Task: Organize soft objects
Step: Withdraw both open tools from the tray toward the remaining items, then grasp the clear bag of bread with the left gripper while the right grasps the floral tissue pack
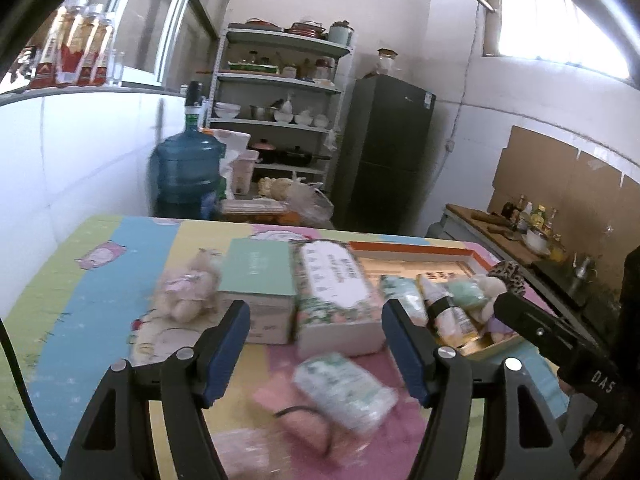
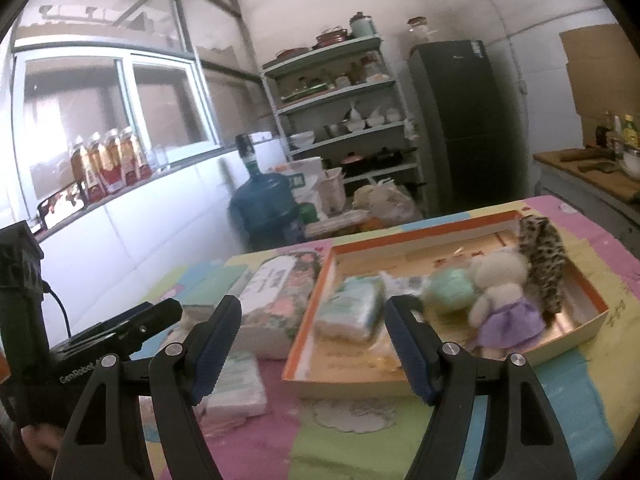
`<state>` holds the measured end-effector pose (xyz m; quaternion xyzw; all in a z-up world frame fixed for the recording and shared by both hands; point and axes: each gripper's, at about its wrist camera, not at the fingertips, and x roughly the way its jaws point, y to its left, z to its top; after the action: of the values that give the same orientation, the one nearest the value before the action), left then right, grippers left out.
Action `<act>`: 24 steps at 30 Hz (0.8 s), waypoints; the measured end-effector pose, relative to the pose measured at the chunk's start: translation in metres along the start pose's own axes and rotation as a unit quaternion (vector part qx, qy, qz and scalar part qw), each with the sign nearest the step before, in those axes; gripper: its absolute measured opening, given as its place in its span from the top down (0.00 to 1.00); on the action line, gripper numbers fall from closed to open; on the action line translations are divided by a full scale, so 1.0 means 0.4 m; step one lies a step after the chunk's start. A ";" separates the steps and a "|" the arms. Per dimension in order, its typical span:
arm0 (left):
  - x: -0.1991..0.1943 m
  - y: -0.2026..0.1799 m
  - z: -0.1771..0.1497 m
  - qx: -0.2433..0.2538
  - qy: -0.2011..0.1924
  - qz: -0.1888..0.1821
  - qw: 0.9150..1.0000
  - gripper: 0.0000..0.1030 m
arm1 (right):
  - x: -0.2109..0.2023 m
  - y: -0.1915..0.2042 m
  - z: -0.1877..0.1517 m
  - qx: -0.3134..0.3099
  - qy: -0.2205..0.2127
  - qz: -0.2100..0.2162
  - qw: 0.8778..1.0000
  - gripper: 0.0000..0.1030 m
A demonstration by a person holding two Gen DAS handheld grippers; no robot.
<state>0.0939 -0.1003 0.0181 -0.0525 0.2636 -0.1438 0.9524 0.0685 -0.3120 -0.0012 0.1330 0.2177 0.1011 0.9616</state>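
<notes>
On the tabletop (image 2: pixel 540 412) with its bright patchwork cloth, the shallow orange-rimmed tray (image 2: pixel 592 322) holds a tissue pack (image 2: pixel 352 308), a pale green soft ball (image 2: pixel 450 290), a cream plush doll in a purple skirt (image 2: pixel 502 304), a leopard-print scrunchie (image 2: pixel 540 260) and, in the left wrist view, a small spray bottle (image 1: pixel 448 312). Outside the tray lie a floral tissue box (image 1: pixel 336 296), a mint-green box (image 1: pixel 260 280), a second plush toy (image 1: pixel 188 292) and another tissue pack (image 1: pixel 344 392). The left claw (image 1: pixel 316 352) and the right claw (image 2: pixel 314 346) both stand wide above the tabletop, gripping nothing.
</notes>
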 end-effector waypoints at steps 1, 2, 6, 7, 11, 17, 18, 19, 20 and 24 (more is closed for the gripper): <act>-0.003 0.008 -0.001 0.001 -0.001 0.003 1.000 0.32 | 0.003 0.009 -0.004 -0.001 0.002 0.003 1.000 0.27; -0.013 0.025 -0.004 0.001 -0.003 0.009 1.000 0.32 | 0.007 0.019 -0.007 -0.003 0.004 0.005 1.000 0.27; -0.037 0.071 -0.012 -0.006 -0.004 0.020 1.000 0.32 | 0.027 0.065 -0.021 -0.010 0.016 0.016 1.000 0.27; -0.042 0.085 -0.014 -0.008 -0.003 0.023 1.000 0.32 | 0.029 0.072 -0.024 -0.012 0.018 0.018 1.000 0.27; -0.059 0.126 -0.027 -0.015 -0.001 0.032 0.999 0.32 | 0.046 0.107 -0.037 -0.020 0.028 0.028 0.999 0.27; -0.073 0.162 -0.057 -0.013 0.008 0.023 1.000 0.32 | 0.067 0.144 -0.052 -0.023 0.043 0.037 0.998 0.27; -0.072 0.162 -0.063 -0.013 0.012 0.018 1.000 0.32 | 0.068 0.146 -0.054 -0.024 0.045 0.037 0.998 0.27; -0.067 0.164 -0.071 -0.012 0.020 0.011 1.000 0.32 | 0.070 0.151 -0.055 -0.025 0.046 0.037 0.998 0.27; -0.064 0.164 -0.076 -0.010 0.025 0.006 1.000 0.32 | 0.071 0.154 -0.058 -0.025 0.047 0.037 0.998 0.27; -0.040 0.157 -0.104 -0.004 0.049 -0.008 0.999 0.32 | 0.074 0.166 -0.062 -0.028 0.050 0.037 0.998 0.27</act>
<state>0.0746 -0.0368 -0.0207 -0.0511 0.3100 -0.1526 0.9370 0.0746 -0.2365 -0.0142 0.1091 0.2572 0.1493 0.9485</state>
